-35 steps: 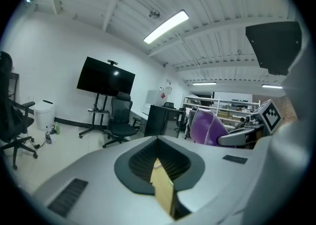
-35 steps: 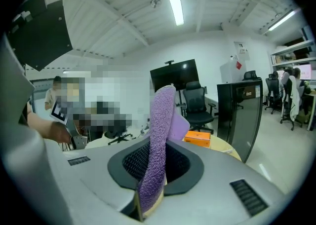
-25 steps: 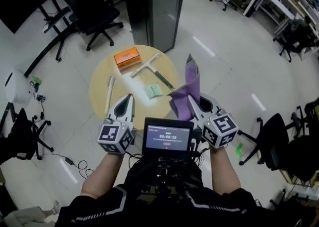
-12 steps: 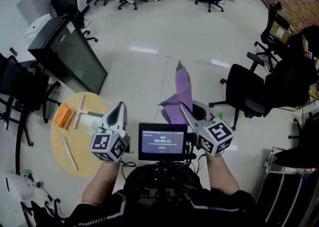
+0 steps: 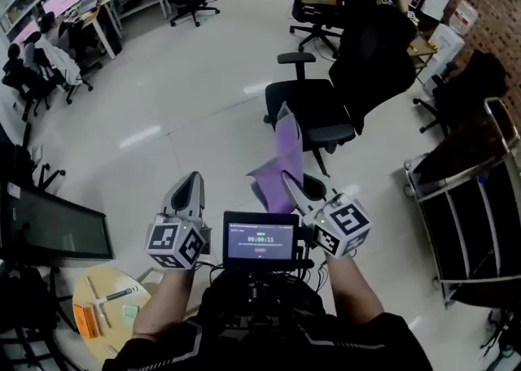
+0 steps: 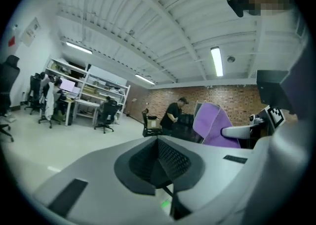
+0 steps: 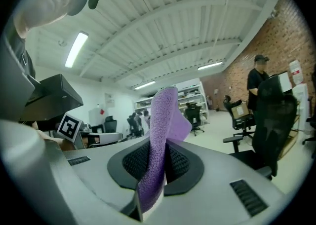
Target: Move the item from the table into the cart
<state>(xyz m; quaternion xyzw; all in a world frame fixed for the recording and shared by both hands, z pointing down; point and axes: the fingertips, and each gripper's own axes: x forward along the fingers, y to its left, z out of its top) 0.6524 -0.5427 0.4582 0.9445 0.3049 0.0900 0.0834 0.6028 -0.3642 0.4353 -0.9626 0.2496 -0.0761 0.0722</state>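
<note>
A purple cloth [image 5: 281, 158] stands up from my right gripper [image 5: 286, 179], whose jaws are shut on its lower edge. In the right gripper view the cloth [image 7: 160, 135] rises between the black pads of that gripper [image 7: 159, 162]. My left gripper [image 5: 193, 180] is shut with nothing in it, and its pads meet in the left gripper view [image 6: 159, 155], where the cloth [image 6: 212, 125] shows off to the right. The metal cart [image 5: 476, 280] stands at the right edge of the head view. The round yellow table [image 5: 102, 337] lies at the bottom left, behind me.
A black office chair [image 5: 313, 113] stands just beyond the cloth, with a person [image 5: 383, 3] and desks behind it. On the table lie an orange box [image 5: 85, 320] and a T-shaped tool [image 5: 114, 296]. A black cabinet [image 5: 49, 227] is at the left.
The whole view has swung away from the table, now at the bottom left. Both grippers moved along with it, the cloth still in the right one. The chair and cart have come into view.
</note>
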